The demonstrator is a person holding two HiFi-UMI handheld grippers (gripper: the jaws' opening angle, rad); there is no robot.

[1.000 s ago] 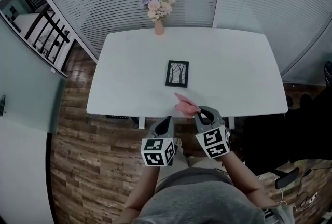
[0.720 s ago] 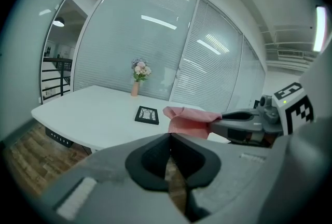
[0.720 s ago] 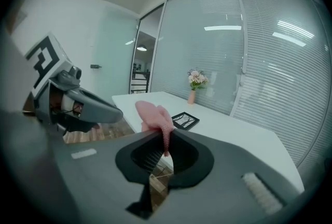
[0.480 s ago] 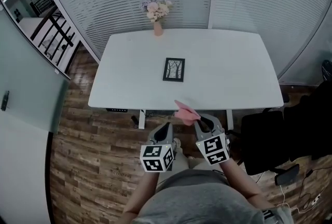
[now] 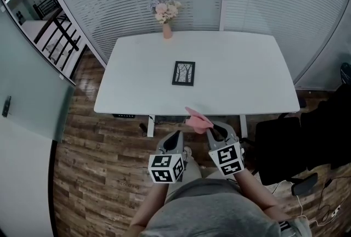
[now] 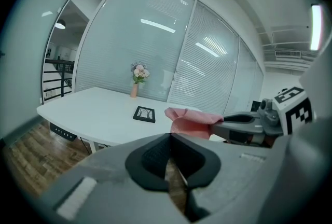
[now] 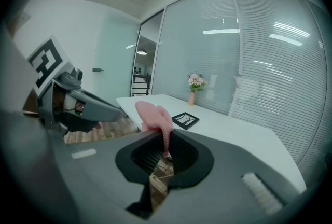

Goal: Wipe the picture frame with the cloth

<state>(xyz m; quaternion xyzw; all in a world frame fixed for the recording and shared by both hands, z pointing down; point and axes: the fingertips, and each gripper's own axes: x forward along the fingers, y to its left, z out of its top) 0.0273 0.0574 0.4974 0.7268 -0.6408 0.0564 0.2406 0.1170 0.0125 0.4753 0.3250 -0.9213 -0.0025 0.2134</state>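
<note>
The right gripper pinches a crumpled pink cloth; the left gripper beside it is closed, empty. A black rectangular picture frame lies well ahead on a white table.

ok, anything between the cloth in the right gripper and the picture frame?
Nothing visible. The right gripper holds the pink cloth just off the near edge of the table. The picture frame lies flat mid-table, with only bare surface between them. The flower vase stands at the far edge, beyond the frame.
</note>
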